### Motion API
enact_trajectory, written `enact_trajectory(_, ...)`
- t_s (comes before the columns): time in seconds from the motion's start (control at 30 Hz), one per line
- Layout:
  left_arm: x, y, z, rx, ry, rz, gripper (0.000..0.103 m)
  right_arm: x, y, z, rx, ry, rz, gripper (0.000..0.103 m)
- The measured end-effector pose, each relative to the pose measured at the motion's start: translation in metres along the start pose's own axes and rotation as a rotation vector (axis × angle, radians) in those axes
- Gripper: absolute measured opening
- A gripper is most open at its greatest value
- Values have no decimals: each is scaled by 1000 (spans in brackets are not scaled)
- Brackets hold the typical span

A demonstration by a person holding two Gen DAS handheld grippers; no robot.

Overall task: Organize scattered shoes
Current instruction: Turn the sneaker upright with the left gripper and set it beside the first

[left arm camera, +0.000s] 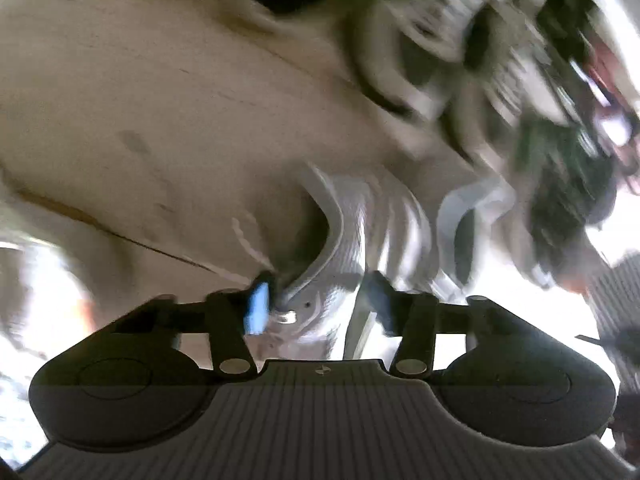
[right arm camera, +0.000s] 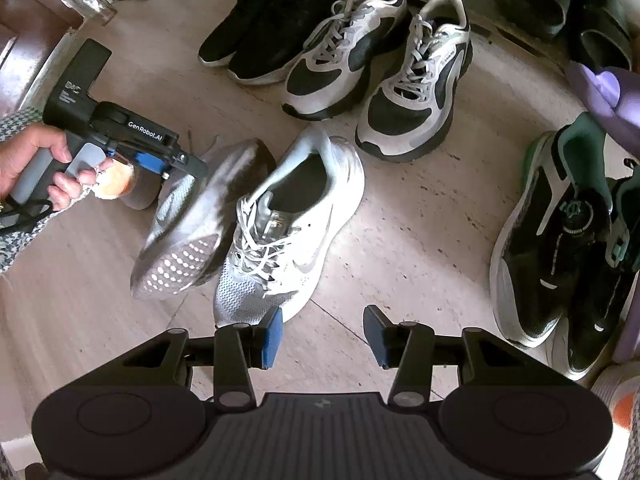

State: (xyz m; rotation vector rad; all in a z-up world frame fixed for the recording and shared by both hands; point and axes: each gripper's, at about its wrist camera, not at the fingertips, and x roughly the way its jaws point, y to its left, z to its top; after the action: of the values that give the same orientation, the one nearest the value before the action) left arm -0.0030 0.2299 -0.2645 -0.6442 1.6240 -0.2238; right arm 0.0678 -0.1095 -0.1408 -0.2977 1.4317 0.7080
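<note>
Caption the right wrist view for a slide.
Left gripper carries a white sneaker beside its mate; right gripper open.

Home entryway: tiled floor (right arm camera: 420, 220), sneaker pairs (right arm camera: 380, 64) in rows, slippers (right arm camera: 560, 4).

Woven mesh toe on the white sneaker (right arm camera: 280, 236), smooth glossy side panels. Rubbery studded sole on the held grey sneaker (right arm camera: 188, 220). Matt black plastic on the right gripper (right arm camera: 323, 332). Polished stone floor (right arm camera: 420, 248), faintly speckled.
</note>
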Motion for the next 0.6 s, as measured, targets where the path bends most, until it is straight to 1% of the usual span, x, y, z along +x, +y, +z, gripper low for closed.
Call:
enact_trajectory(0.03,4,-11,-2,47,42,-20,47,-1,-1,0,2,-4,-1,47)
enact_trajectory(0.07,8,-17,-3,64,68,-33,47,-2,-1,0,4,-7,-2,47)
enact_trajectory(0.13,25,-32,-5,96,150,-56,46,-3,-2,-1,7,-14,-4,47)
enact_trajectory(0.17,31,-35,-6,99,170,-47,46,-4,-3,-1,9,-18,-5,47)
enact_trajectory(0.23,36,-39,-9,106,173,-5,45,-6,-3,-1,12,-25,-7,47)
enact_trajectory(0.3,40,-47,-12,141,145,90,23,-7,-3,0,9,-27,-10,47)
enact_trajectory(0.43,27,-54,-15,176,103,238,22,-10,2,3,-12,-44,-3,47)
enact_trajectory(0.5,15,-56,-16,205,89,354,21,-12,5,4,-22,-55,3,47)
enact_trajectory(0.53,14,-58,-16,225,89,391,20,-13,5,3,-23,-56,4,47)
enact_trajectory(0.6,19,-72,-17,338,91,571,20,-14,6,2,-26,-62,6,47)
